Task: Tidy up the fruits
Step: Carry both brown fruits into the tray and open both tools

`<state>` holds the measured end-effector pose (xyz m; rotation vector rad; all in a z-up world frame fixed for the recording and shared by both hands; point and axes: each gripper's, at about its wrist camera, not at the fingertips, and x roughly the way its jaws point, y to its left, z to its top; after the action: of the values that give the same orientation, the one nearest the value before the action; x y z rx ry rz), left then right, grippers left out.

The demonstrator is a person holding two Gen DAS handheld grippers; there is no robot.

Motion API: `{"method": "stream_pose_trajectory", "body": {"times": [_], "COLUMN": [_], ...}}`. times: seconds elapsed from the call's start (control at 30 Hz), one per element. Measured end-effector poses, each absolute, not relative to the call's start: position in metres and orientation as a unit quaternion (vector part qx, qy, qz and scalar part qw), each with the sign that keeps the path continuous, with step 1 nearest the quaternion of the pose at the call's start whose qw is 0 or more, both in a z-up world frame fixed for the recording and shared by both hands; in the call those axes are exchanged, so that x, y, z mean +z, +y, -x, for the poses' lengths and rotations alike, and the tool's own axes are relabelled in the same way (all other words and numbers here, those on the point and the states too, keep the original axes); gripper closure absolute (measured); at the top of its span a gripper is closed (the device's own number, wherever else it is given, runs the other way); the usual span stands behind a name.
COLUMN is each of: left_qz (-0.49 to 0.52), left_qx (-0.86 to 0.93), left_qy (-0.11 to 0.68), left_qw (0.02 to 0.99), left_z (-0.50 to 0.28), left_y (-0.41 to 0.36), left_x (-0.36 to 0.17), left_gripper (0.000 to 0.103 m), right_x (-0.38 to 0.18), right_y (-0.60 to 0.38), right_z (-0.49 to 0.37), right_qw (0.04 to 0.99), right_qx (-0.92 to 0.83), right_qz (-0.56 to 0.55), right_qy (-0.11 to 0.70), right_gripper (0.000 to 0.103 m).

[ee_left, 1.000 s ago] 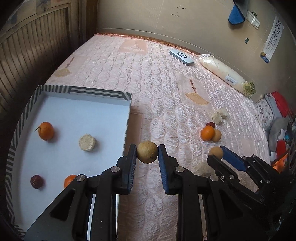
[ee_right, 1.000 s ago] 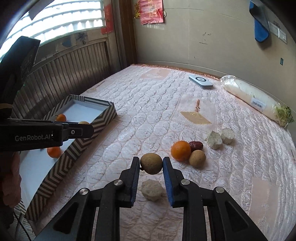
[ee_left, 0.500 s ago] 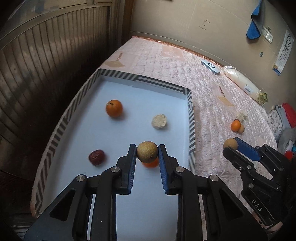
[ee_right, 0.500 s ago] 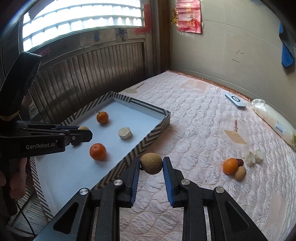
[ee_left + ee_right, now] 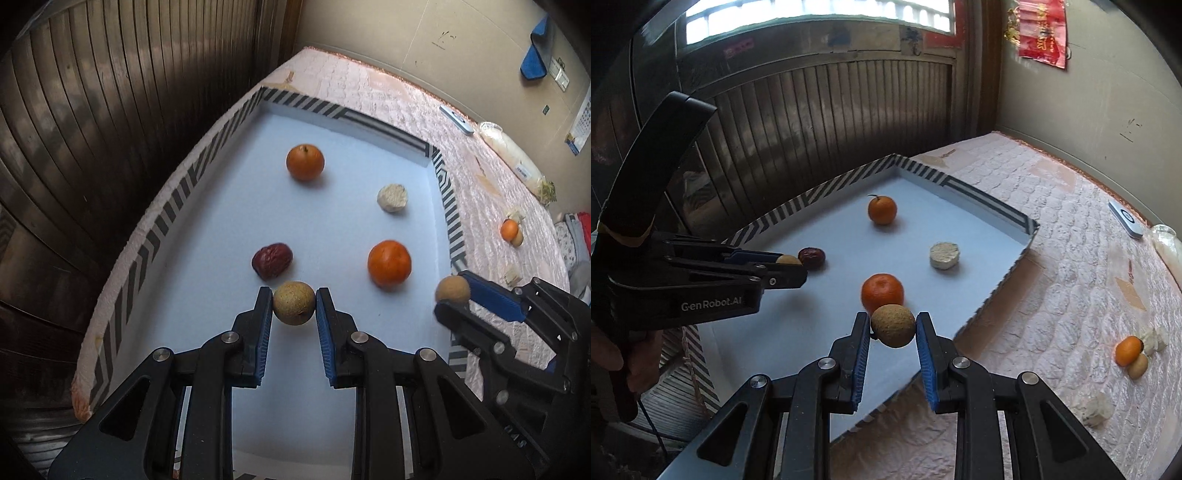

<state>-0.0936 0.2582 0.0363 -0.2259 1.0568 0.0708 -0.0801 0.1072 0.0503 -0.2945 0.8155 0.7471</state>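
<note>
My left gripper (image 5: 294, 308) is shut on a tan round fruit (image 5: 294, 307) and holds it above the white floor of the striped-rim tray (image 5: 177, 192), just in front of a red date (image 5: 272, 260). My right gripper (image 5: 892, 325) is shut on another tan round fruit (image 5: 893, 325) over the tray's near right part, just in front of an orange (image 5: 882, 291). The tray also holds a second orange (image 5: 305, 162) and a pale round cake (image 5: 392, 198). The right gripper shows in the left wrist view (image 5: 452, 291); the left one shows in the right wrist view (image 5: 788, 264).
On the pink quilted bed (image 5: 1071, 258) to the right lie an orange (image 5: 1128, 350), a tan fruit (image 5: 1138, 366) and pale lumps (image 5: 1093, 408). A white remote (image 5: 1126, 218) and a long plastic bag (image 5: 513, 162) lie by the far wall. Dark slatted panels (image 5: 812, 110) stand behind the tray.
Both grippers have moved left from the bed to above the tray, each still holding its tan fruit. The left one has come in close to the red date.
</note>
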Motion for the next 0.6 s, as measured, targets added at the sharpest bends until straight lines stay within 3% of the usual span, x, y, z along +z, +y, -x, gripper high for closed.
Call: {"method": "stream_pose_trajectory", "body": {"times": [0.6], "left_qz": [0.098], "left_qx": [0.051], "left_qy": [0.508], "left_qw": [0.854], "left_z": [0.091], "left_y": [0.255], "left_x": [0.025], "left_gripper": [0.079], "right_x": [0.022], "right_y": [0.137], "right_z": [0.082], "right_qw": [0.815], "right_qx": [0.381], "right_qz": [0.153], "right_qy": [0.409], "right_gripper": [0.078]}}
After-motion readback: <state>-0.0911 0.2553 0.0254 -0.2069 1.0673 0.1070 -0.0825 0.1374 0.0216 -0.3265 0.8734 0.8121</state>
